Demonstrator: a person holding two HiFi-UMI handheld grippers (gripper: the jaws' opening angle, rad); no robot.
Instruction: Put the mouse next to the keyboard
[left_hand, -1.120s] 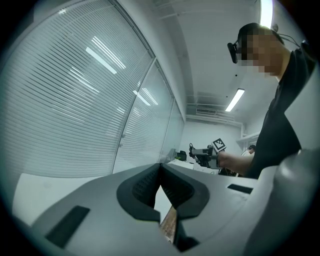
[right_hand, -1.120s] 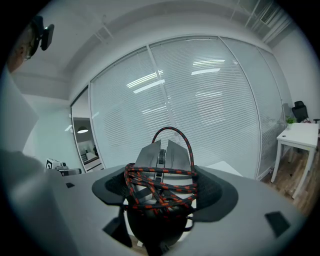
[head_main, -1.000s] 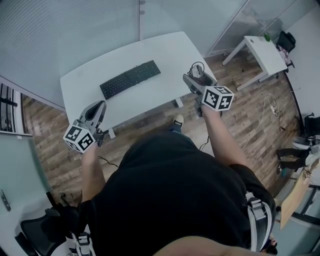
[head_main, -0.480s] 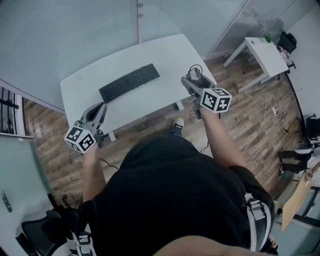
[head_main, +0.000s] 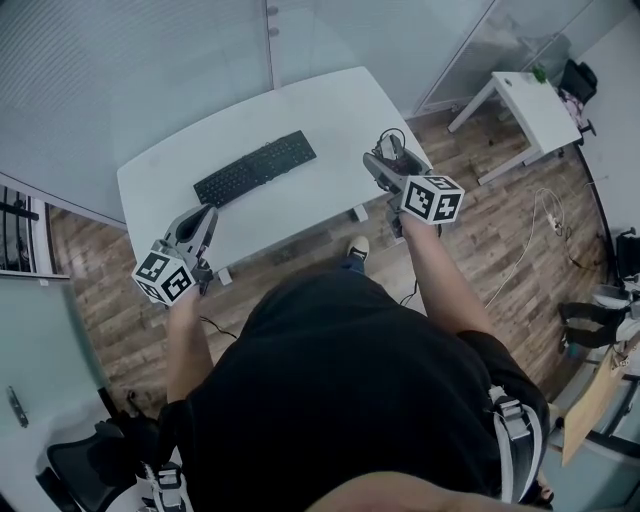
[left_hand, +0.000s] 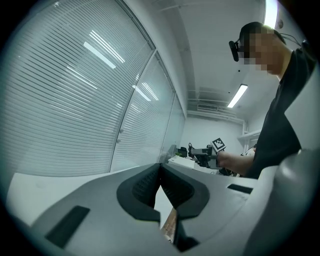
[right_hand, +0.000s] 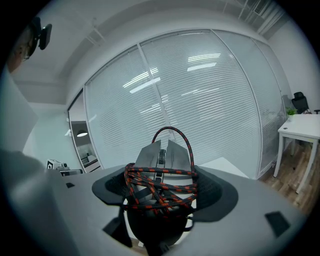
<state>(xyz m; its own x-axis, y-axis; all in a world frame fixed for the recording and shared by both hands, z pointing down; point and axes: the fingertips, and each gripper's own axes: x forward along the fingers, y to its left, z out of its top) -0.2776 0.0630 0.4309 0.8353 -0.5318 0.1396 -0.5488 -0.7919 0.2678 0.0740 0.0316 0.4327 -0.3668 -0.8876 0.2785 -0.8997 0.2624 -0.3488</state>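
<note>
White surface (head_main: 330, 110) backs onto the slatted glass wall (head_main: 120, 70), with wood-plank floor (head_main: 480, 230) all around it. Off to the right, well apart, stands a smaller white table (head_main: 530, 105), a black chair (head_main: 573, 80) just beyond. A pale cable (head_main: 540, 215) trails across the floor nearby. Bottom left, another dark chair (head_main: 80, 465).

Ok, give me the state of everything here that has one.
Left gripper: shut, empty.
Right gripper: shut on the mouse.
Mouse: gripped, off the table, not yet by the keyboard.
Cable: wound round the mouse, one loop sticking up.
Keyboard: flat on the table, untouched.
</note>
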